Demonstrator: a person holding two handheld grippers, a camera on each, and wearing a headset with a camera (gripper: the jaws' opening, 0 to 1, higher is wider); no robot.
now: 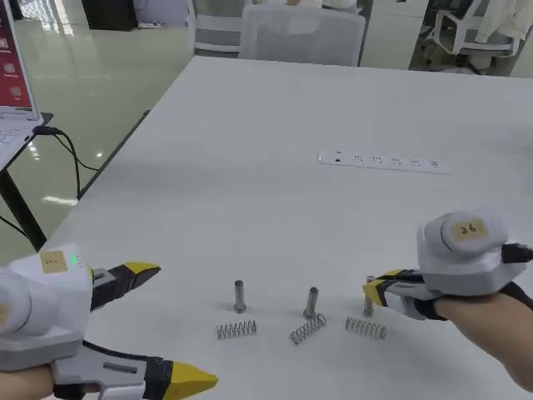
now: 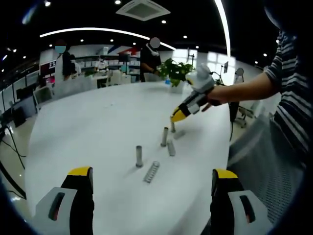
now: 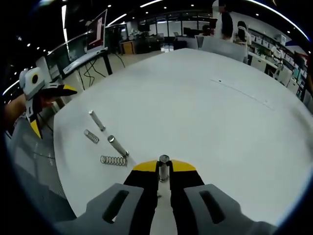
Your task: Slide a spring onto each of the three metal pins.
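Three short metal pins stand in a row near the white table's front: left pin [image 1: 240, 296], middle pin [image 1: 311, 302], right pin [image 1: 369, 302]. A spring lies in front of each: left spring [image 1: 236, 330], middle spring [image 1: 307, 329], right spring [image 1: 366, 327]. My right gripper [image 1: 372, 291] is shut on the right pin [image 3: 164, 166], with the yellow tips clamped around its shaft. My left gripper [image 1: 171, 325] hangs open at the front left, apart from everything. In its own view the left pin [image 2: 139, 155] and left spring [image 2: 151, 171] lie ahead between the spread jaws.
A white power strip [image 1: 383, 161] lies on the table [image 1: 250, 167] further back. A laptop [image 1: 12, 92] with cables sits on a stand beyond the left edge. Chairs [image 1: 300, 33] stand at the far end.
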